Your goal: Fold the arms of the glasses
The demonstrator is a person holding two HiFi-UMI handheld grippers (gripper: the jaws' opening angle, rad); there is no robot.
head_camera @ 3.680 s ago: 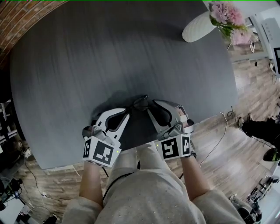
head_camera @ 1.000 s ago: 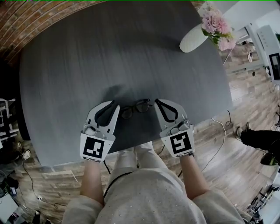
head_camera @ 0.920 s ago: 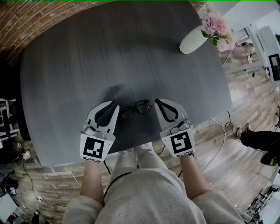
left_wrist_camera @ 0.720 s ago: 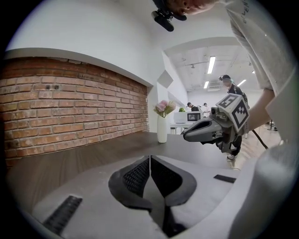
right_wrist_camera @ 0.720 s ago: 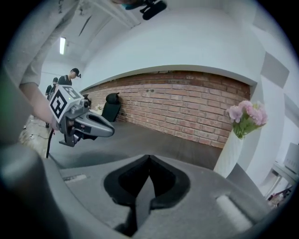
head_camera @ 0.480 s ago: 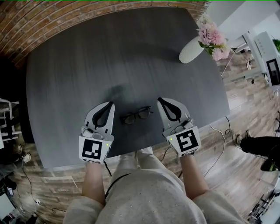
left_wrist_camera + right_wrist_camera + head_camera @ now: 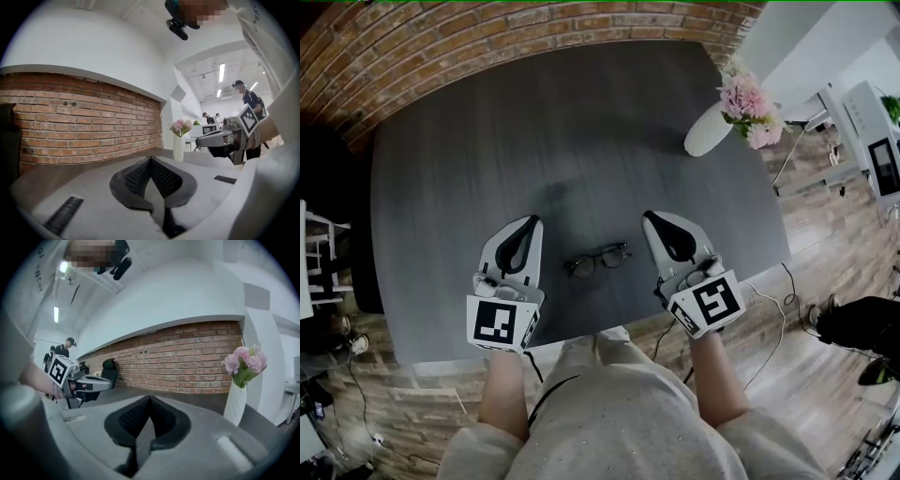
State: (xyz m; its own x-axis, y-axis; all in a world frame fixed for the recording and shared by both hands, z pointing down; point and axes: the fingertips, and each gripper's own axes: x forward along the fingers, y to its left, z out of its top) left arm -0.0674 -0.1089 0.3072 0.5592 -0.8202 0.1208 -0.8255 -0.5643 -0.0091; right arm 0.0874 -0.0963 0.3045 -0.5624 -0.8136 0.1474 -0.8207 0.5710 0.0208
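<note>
Black-framed glasses (image 7: 598, 260) lie on the dark grey table (image 7: 581, 141) near its front edge, arms folded behind the lenses as far as I can tell. My left gripper (image 7: 532, 221) hovers to their left, shut with nothing in it; its jaws have just closed. My right gripper (image 7: 650, 217) hovers to their right, also shut and empty. Neither touches the glasses. In the left gripper view the jaws (image 7: 151, 160) meet at the tip and point level at the brick wall; the right gripper view shows its jaws (image 7: 149, 398) closed the same way. The glasses are in neither gripper view.
A white vase (image 7: 709, 129) with pink flowers (image 7: 746, 99) stands at the table's far right corner. A brick wall (image 7: 487, 28) runs behind the table. Wooden floor with cables (image 7: 778, 309) lies to the right. People stand in the background (image 7: 243, 93).
Both grippers have lifted off the table and drawn apart from the glasses, which stay lying on the table. The left jaws have shut. The head view has shifted to show more brick wall.
</note>
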